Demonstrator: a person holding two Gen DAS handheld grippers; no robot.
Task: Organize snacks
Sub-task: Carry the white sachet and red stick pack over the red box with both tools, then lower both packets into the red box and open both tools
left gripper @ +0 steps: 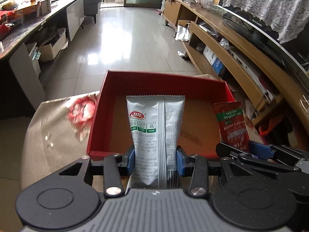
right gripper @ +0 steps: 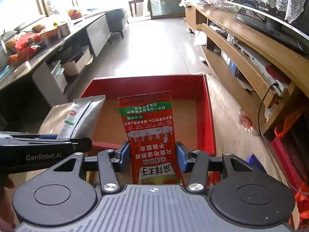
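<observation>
Shallow red cardboard box with a brown floor (left gripper: 193, 83), open-topped, sits on a brown surface straight ahead of both grippers. Its floor looks bare in both views. This is the likely drop spot, I judge.

Left gripper (left gripper: 158, 160): blue pads pinched on the lower part of a silver foil snack packet with a central back seam (left gripper: 155, 127). Packet stands upright, top edge over the box interior.

Right gripper (right gripper: 152, 157): blue pads pinched on a red foil snack packet with a green band (right gripper: 149, 133), held upside down, top edge likewise over the box.

Risks, biggest first:
- The two grippers ride just beside each other; the black side plate of the left one crosses the right view. A clash over the box could jar either grip.
- Box walls are low and the box is light; a finger catching the near rim could shove it along the surface.
- Both packets are gripped low, most of the length free. Slick foil may pivot or slip, landing across the rim instead of flat inside.
- Surroundings are blurred, so things are on the move; releasing in motion would scatter them.

Writing:
- Silver packet: red oval logo, 卫龙; fine print below unreadable.
- Red packet: inverted, 麻辣王子, 地道辣条, 只做地道麻辣, 不做甜条.
- Left gripper's side plate: "GenRobot.AI".
</observation>
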